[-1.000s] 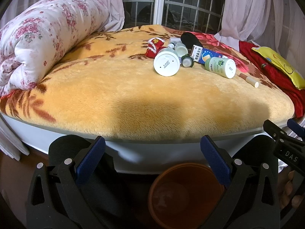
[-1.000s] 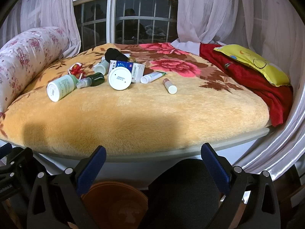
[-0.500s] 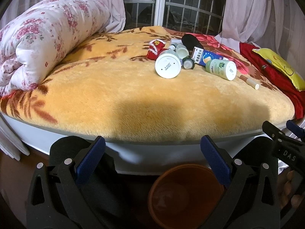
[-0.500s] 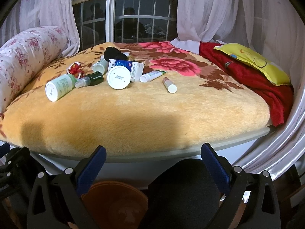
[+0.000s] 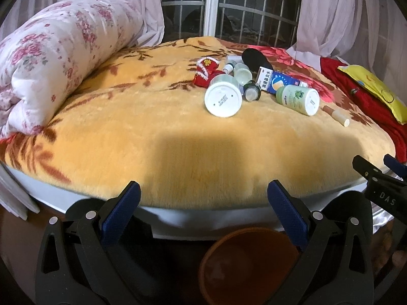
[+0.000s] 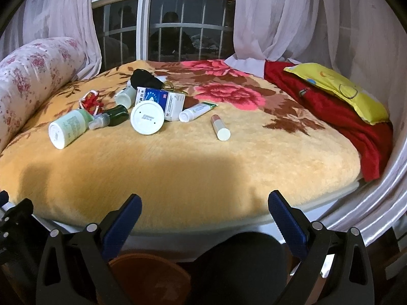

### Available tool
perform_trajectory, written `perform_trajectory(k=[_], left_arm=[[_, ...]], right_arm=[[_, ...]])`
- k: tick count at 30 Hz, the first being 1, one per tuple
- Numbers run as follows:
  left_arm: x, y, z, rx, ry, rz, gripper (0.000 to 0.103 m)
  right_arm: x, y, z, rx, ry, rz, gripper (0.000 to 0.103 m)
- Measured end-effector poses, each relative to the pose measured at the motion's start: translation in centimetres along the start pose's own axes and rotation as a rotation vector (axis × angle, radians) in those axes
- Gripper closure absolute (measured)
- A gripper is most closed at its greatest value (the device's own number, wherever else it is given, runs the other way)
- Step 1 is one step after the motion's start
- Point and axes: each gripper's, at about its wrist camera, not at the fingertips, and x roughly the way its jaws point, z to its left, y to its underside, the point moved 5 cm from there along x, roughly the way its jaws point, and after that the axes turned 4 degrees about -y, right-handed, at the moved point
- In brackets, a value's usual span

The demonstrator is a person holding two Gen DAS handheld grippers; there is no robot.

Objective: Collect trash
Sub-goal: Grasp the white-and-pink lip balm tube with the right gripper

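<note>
Plastic clutter is the trash here: a big white jar (image 6: 147,121) lies on its side on the yellow plush blanket (image 6: 178,172), bottom facing the cameras, at the near edge of the pile. Taking the jar as landmark: a blue-and-white carton (image 6: 162,100) leans just behind it, touching; a green-labelled white bottle (image 6: 68,131) lies to its left in the right wrist view, with a dark green small bottle (image 6: 114,118) between them; a small white tube (image 6: 197,110) and a lip-balm stick (image 6: 220,128) lie to its right, the stick apart from the rest. A black item (image 6: 145,78) and a red knit piece (image 6: 90,100) sit behind.

Handling, as a guess: all look light, probably empty. Jar and bottles are smooth, round and stiff, likely to roll or sink in the soft pile, so grip across the body, not the ends. The carton would crush; pinch its flat faces. The stick is small; take it mid-length.

An orange bin (image 5: 244,267) stands on the floor below the bed edge, well in front of the jar.

Left gripper (image 5: 203,203) and right gripper (image 6: 203,216) both have jaws spread wide, holding nothing, short of the bed edge.

Versus earlier frames: both views have crept slightly closer to the bed; the items have not moved.
</note>
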Motion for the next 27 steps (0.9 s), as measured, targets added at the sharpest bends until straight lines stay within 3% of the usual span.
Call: perform_trajectory(k=[5, 11, 17, 18, 22, 24, 27], left_arm=[[1.9, -2.0, -0.5, 0.022, -0.010, 0.001, 0.006], [4.4, -4.6, -0.7, -0.003, 0.011, 0.012, 0.006], [5.9, -5.7, -0.7, -0.007, 0.014, 0.021, 0.006], [6.1, -5.7, -0.6, -0.009, 0.016, 0.022, 0.006], [6.4, -5.8, -0.8, 0.001, 0.012, 0.016, 0.006], [6.6, -5.8, -1.0, 0.009, 0.007, 0.016, 0.006], [6.7, -5.8, -1.0, 0.013, 0.006, 0.016, 0.006]], right_arm=[[2.5, -2.5, -1.1, -0.025, 0.001, -0.015, 0.005], [7.4, -6.1, -4.5, 0.026, -0.021, 0.040, 0.005], [10.5, -7.8, -4.6, 0.013, -0.041, 0.064, 0.006], [10.9, -7.9, -4.4, 0.003, -0.049, 0.071, 0.008], [13.1, -8.1, -3.0, -0.036, -0.061, 0.114, 0.038], [13.6, -7.9, -2.7, -0.038, -0.072, 0.118, 0.041], [14.0, -7.6, -2.7, -0.008, -0.124, 0.118, 0.056]])
